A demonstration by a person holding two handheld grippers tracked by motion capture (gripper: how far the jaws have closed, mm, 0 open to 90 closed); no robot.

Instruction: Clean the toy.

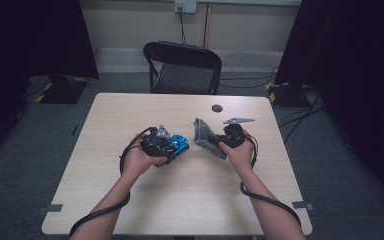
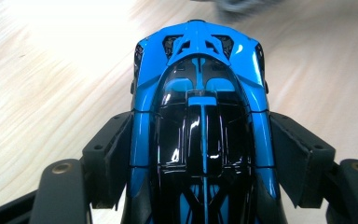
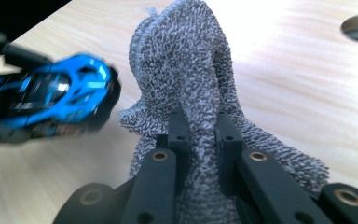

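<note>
Blue toy car (image 2: 198,121) clamped in left claw (image 1: 172,145), held above bench (image 1: 190,200). Right claw (image 1: 219,140) pinches grey cloth (image 3: 191,84) bunched just beside car, likely ready for wiping bodywork.

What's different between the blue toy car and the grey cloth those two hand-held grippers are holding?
The toy car is glossy blue and black; the cloth is matte grey and nubbly. The toy car is rigid and keeps its shape between the jaws of the left hand-held gripper; the cloth is soft and bunches where the right hand-held gripper pinches it. Both are clamped, one by each gripper, above the wooden table.
</note>
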